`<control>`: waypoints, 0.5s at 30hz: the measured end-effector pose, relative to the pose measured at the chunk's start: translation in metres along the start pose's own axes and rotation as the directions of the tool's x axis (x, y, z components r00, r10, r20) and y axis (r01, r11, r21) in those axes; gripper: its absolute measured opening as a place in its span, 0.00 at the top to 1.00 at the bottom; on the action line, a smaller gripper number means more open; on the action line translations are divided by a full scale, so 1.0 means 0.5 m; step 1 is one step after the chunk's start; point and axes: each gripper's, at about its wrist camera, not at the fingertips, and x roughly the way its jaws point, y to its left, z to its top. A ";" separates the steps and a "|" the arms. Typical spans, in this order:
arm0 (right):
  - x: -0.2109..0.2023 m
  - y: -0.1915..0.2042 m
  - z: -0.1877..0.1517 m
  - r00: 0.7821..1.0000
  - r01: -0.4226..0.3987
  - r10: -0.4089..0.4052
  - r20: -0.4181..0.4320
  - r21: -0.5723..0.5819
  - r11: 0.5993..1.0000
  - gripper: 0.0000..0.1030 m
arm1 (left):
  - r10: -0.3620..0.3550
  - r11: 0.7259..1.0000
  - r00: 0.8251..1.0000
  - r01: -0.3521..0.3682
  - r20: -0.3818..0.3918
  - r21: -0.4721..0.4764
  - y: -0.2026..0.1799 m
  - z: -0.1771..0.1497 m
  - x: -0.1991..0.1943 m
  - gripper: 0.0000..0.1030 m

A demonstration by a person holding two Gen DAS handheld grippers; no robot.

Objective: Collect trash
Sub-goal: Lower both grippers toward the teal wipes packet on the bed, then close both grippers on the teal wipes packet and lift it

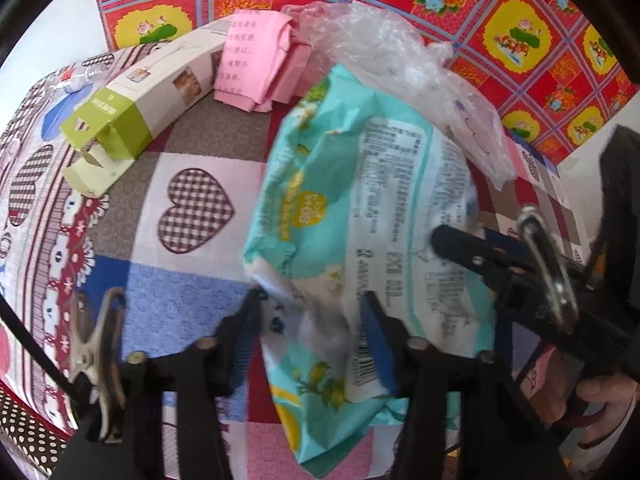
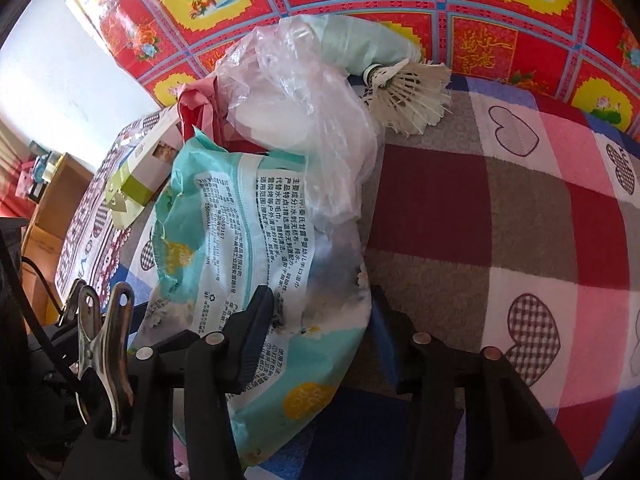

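A teal and white wet-wipes pack (image 1: 360, 208) lies crumpled on the heart-patterned quilt (image 1: 192, 208). My left gripper (image 1: 310, 302) is shut on its near end, with the film bunched between the two pads. From the right, a black finger (image 1: 460, 246) of the other gripper presses on the pack's side. In the right wrist view the same pack (image 2: 248, 220) fills the gap of my right gripper (image 2: 322, 300), which is shut on it. A crumpled clear plastic bag (image 2: 300, 112) lies against the pack's far end.
A green and white carton (image 1: 132, 108) and folded pink paper packets (image 1: 260, 64) lie at the far left. A white shuttlecock (image 2: 412, 96) and a pale green roll (image 2: 360, 44) sit behind the bag. Red floral cloth (image 2: 520, 20) hangs behind the quilt. A hand (image 1: 608, 400) shows at lower right.
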 end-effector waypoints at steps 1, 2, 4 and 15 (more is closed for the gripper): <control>-0.004 -0.001 -0.002 1.000 0.003 -0.003 0.007 0.006 1.000 0.57 | -0.010 1.000 1.000 0.010 -0.002 0.001 0.004 0.000 0.000 0.59; -0.008 -0.004 -0.004 1.000 0.004 -0.004 0.014 0.012 1.000 0.58 | -0.016 1.000 1.000 0.016 -0.002 0.000 0.007 0.001 -0.001 0.62; -0.018 -0.006 -0.009 1.000 0.001 -0.002 0.029 0.024 1.000 0.60 | -0.028 1.000 1.000 0.028 -0.006 -0.004 0.013 0.001 -0.002 0.66; -0.078 -0.003 -0.044 0.996 -0.015 0.010 0.091 0.055 0.998 0.76 | -0.069 0.996 0.997 0.070 -0.017 0.059 0.012 -0.032 -0.036 0.70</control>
